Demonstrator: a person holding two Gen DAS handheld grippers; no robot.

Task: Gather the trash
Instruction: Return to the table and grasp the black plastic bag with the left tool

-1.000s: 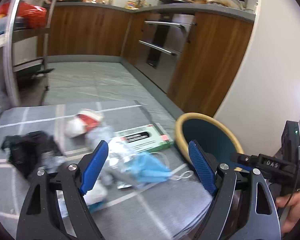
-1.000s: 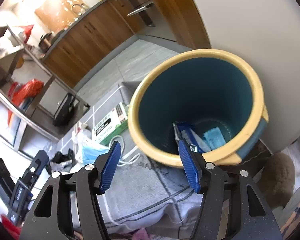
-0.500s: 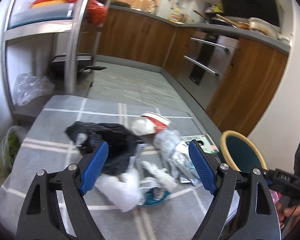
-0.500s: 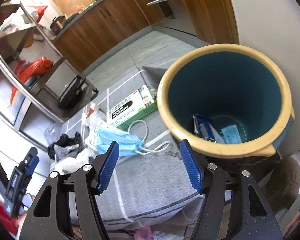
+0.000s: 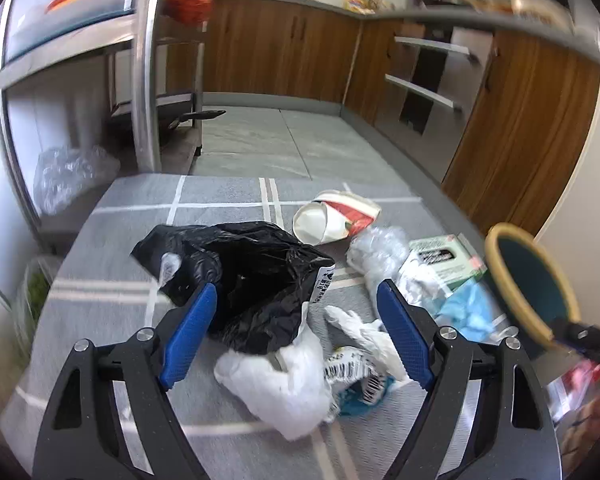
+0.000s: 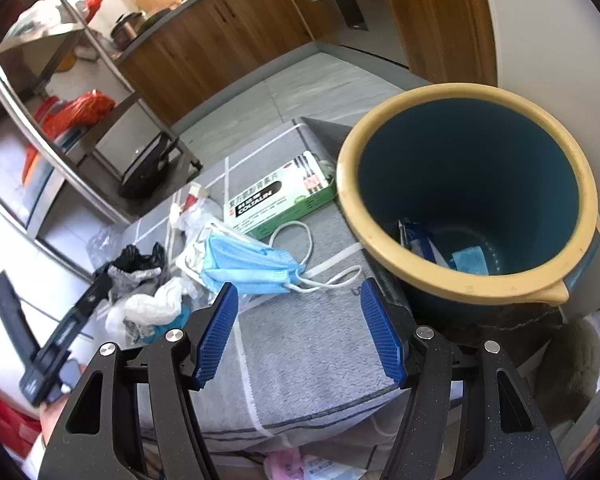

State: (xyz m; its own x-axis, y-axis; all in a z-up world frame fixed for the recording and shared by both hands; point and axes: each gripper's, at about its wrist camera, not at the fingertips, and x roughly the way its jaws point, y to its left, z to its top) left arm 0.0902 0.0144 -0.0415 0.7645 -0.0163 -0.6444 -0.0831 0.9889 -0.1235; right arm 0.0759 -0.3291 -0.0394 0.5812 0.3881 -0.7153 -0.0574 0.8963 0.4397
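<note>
Trash lies on a grey checked cloth (image 5: 112, 280). My left gripper (image 5: 296, 340) is open and empty, just above a black plastic bag (image 5: 252, 272) and a white plastic bag (image 5: 284, 384). A crushed paper cup (image 5: 332, 224), clear plastic (image 5: 376, 248) and a green-white box (image 5: 444, 260) lie beyond. My right gripper (image 6: 300, 336) is open and empty above the cloth, near a blue face mask (image 6: 248, 264) and the green-white box (image 6: 280, 200). A teal bin with a yellow rim (image 6: 468, 200) stands to its right with some wrappers inside.
A metal shelf rack (image 5: 144, 72) with red bags stands at the left. Wooden kitchen cabinets (image 5: 284, 56) and an oven line the back and right. A clear plastic bag (image 5: 68, 172) lies under the rack. The cloth's front edge drops off below my right gripper.
My left gripper has swung left, from over the mask and box to over the black and white bags. My right gripper has drawn back from the bin toward the mask.
</note>
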